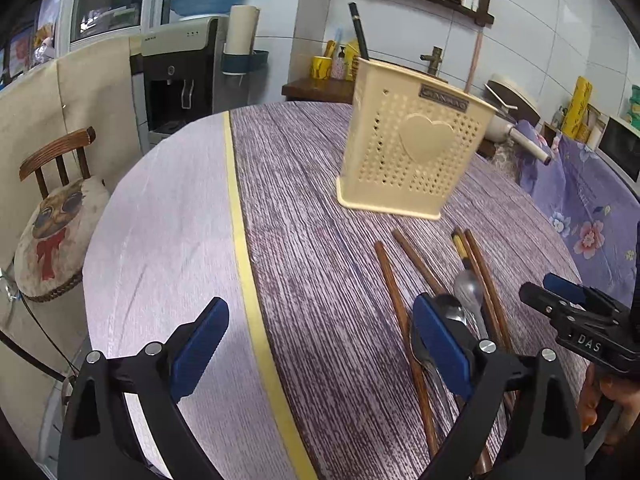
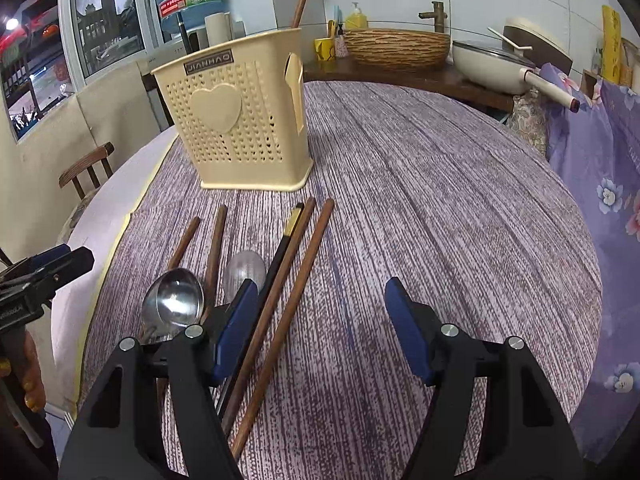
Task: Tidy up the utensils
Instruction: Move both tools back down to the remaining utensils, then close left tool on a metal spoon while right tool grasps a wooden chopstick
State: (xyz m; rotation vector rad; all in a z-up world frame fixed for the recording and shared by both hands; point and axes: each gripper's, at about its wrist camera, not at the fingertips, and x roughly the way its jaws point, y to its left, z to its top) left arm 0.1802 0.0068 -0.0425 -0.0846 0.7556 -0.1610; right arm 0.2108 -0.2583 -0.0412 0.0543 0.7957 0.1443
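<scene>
Both grippers, left (image 1: 320, 344) and right (image 2: 320, 324), gape wide, empty. Chopsticks (image 2: 288, 312) thin, stiff, light; spoons (image 2: 174, 300) slick. Pinch mid-shaft off counter (image 2: 440, 200).

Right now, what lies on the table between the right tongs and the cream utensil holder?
In the right wrist view, only bare purple tablecloth separates the right tongs from the cream utensil holder. The chopsticks and spoons lie slightly left of that stretch.

Bare tabletop (image 2: 440, 208) right of the chopsticks (image 2: 280, 320); utensil holder (image 2: 236, 120) upright beyond them, spoons (image 2: 176, 304) seemingly overlapping leftward.
</scene>
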